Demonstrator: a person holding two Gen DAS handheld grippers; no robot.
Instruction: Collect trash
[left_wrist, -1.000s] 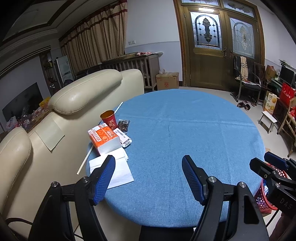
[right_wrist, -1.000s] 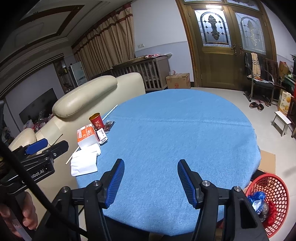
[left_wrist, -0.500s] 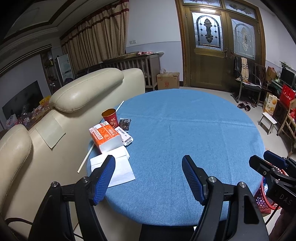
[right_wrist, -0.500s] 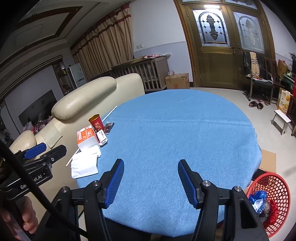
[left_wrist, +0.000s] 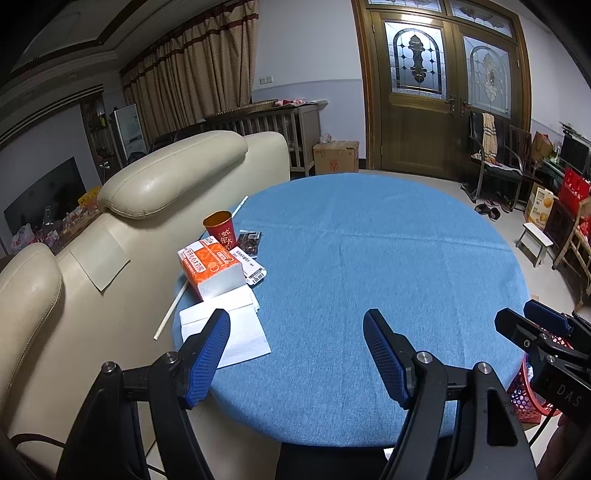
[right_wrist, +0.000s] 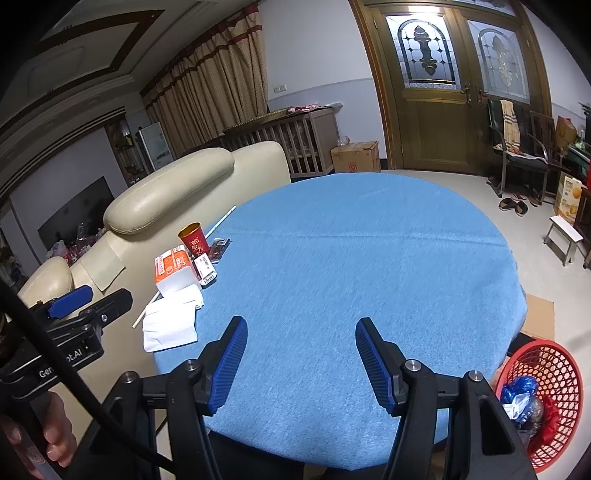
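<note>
Trash lies at the left edge of the round blue table (left_wrist: 369, 258): a red paper cup (left_wrist: 220, 229), an orange tissue pack (left_wrist: 210, 266), a dark snack wrapper (left_wrist: 249, 240), a barcode label (left_wrist: 253, 268), white napkins (left_wrist: 229, 325) and a long white straw (left_wrist: 173, 310). My left gripper (left_wrist: 296, 354) is open and empty above the near table edge, right of the napkins. My right gripper (right_wrist: 300, 363) is open and empty over the near table middle. A red mesh basket (right_wrist: 546, 387) with trash inside stands on the floor at the right.
A cream leather sofa (left_wrist: 110, 236) presses against the table's left side. A wooden double door (left_wrist: 439, 99), a cardboard box (left_wrist: 336, 157), a chair (left_wrist: 495, 162) and a small stool (left_wrist: 535, 240) stand further back. Flat cardboard (right_wrist: 539, 317) lies on the floor by the basket.
Both grippers have drifted slightly back and left, so the table looks a little farther away. Their jaws stay open. The trash has not moved.
</note>
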